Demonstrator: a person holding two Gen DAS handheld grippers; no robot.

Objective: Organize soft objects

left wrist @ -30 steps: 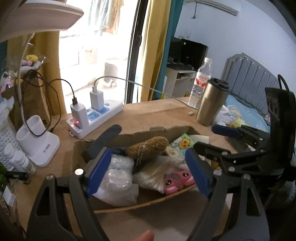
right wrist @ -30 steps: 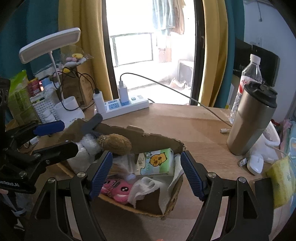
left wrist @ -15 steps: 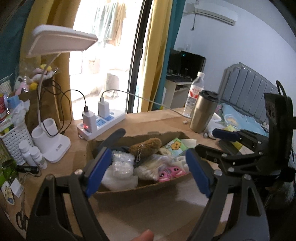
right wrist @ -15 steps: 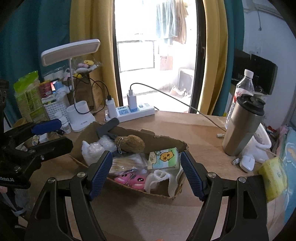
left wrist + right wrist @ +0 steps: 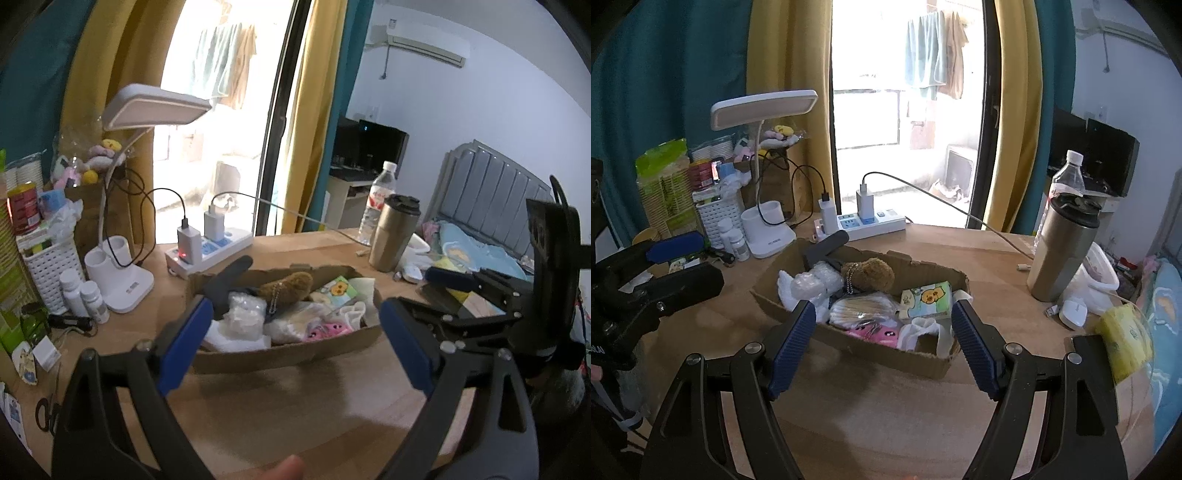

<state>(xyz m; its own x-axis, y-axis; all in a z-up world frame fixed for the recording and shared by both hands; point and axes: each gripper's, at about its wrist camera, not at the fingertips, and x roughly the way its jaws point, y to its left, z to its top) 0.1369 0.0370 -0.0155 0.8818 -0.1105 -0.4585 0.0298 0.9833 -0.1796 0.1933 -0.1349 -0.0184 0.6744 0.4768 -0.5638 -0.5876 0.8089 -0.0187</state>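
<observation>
A shallow cardboard box [image 5: 295, 356] [image 5: 886, 350] sits on the wooden table. Inside lie a brown plush toy [image 5: 288, 286] [image 5: 870, 273], a pink plush [image 5: 327, 328] [image 5: 879, 334], a clear bag of white stuff [image 5: 243, 314] [image 5: 812, 282], a cartoon tissue pack [image 5: 334, 290] [image 5: 929, 301], a bag of cotton swabs [image 5: 860, 308] and white cloth [image 5: 919, 330]. My left gripper [image 5: 291, 339] hangs in front of the box, its jaws opening with nothing between them. My right gripper [image 5: 884, 343] is open and empty, also short of the box.
A steel tumbler [image 5: 1063, 247] and water bottle [image 5: 1067, 181] stand right of the box. A power strip [image 5: 864, 223], desk lamp [image 5: 764, 110], white basket [image 5: 718, 218] and small bottles [image 5: 737, 242] crowd the back left. A white mouse [image 5: 1075, 312] and yellow tissue pack [image 5: 1124, 341] lie at right.
Both grippers have drawn back and risen from the box, which now looks smaller and farther. The left jaws stand wider apart. The box's contents have not moved.
</observation>
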